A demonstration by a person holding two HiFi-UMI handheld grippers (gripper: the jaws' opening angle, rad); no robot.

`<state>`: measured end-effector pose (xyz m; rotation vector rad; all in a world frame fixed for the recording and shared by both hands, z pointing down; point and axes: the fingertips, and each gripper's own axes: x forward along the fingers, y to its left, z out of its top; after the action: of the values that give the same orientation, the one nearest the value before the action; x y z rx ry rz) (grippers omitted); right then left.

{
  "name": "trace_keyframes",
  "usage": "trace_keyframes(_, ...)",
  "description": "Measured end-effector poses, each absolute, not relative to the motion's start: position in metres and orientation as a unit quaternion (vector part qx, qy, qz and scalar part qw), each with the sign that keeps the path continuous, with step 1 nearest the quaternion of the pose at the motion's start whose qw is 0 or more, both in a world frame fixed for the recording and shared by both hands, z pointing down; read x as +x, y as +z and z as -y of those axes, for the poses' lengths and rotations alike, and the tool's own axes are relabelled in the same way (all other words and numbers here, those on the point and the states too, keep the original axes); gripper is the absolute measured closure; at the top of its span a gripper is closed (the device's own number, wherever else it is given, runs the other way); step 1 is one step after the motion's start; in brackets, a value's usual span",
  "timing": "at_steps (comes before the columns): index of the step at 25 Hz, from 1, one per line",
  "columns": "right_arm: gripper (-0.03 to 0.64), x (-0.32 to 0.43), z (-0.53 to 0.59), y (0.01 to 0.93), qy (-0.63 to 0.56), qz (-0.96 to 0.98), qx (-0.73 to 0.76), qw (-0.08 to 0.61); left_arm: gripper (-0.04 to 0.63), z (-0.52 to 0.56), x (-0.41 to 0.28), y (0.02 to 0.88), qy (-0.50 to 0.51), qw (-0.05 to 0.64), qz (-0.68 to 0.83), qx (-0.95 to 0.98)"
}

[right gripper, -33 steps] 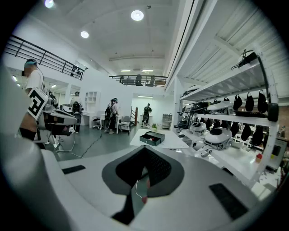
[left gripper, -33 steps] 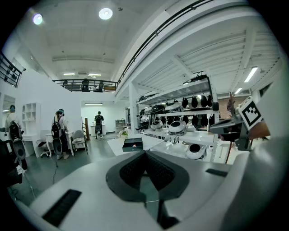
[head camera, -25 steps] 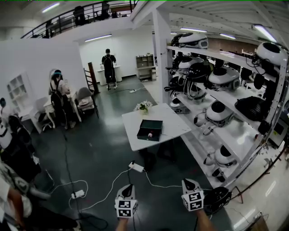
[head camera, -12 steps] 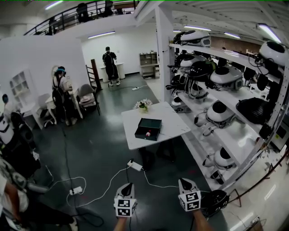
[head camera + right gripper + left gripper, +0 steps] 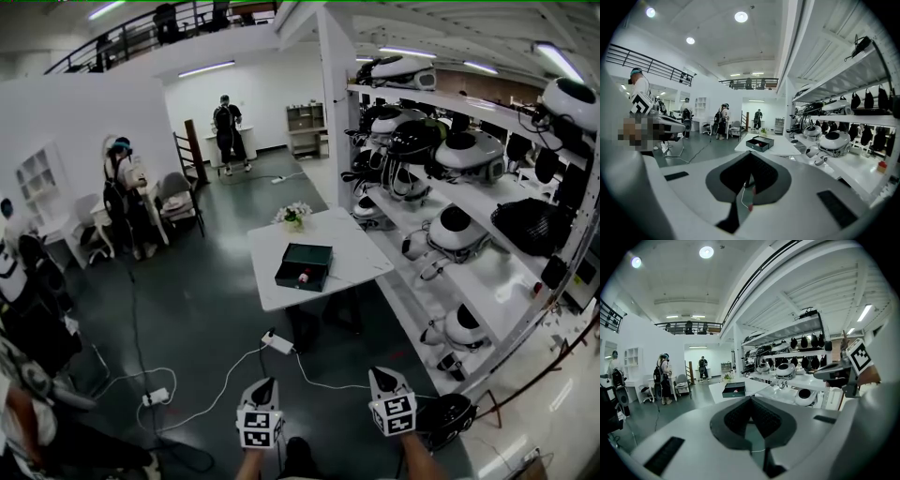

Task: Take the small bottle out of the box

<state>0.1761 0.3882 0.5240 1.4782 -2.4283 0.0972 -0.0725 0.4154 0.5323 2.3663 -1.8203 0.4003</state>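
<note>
Dark green box (image 5: 304, 265) on the white table (image 5: 352, 251) holds the small bottle (image 5: 305, 277). Your left gripper (image 5: 266, 384) and right gripper (image 5: 379, 375) are well apart from it, both with jaws together and empty.

The white table (image 5: 354, 251) carries a dark open box (image 5: 303, 267) near its middle and potted flowers (image 5: 293, 217) at its far edge.

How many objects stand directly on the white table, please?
2: the open dark box near the middle of the table, with a small reddish bottle inside, and a flower pot at its far edge. Smaller items might go unseen.
</note>
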Motion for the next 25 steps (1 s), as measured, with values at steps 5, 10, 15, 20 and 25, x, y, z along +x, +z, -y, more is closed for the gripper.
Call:
trace_keyframes(5,0.597,0.171,-0.36,0.53,0.033,0.844,0.514,0.151,0.577,-0.382,-0.071,0.542,0.13,0.068,0.596,0.79)
trace_keyframes(10,0.597,0.158,-0.319,0.537,0.031,0.838,0.521,0.158,0.577,-0.333,-0.082,0.552,0.125,0.072,0.586,0.797)
trace_keyframes(15,0.597,0.143,-0.264,0.537,0.028,0.832,0.529,0.165,0.577,-0.27,-0.096,0.552,0.12,0.071,0.575,0.806)
trace_keyframes(20,0.597,0.125,-0.206,0.533,0.029,0.823,0.541,0.17,0.577,-0.201,-0.111,0.546,0.116,0.069,0.56,0.817)
trace_keyframes(25,0.597,0.101,-0.148,0.527,0.03,0.814,0.554,0.172,0.577,-0.136,-0.132,0.541,0.117,0.065,0.546,0.827)
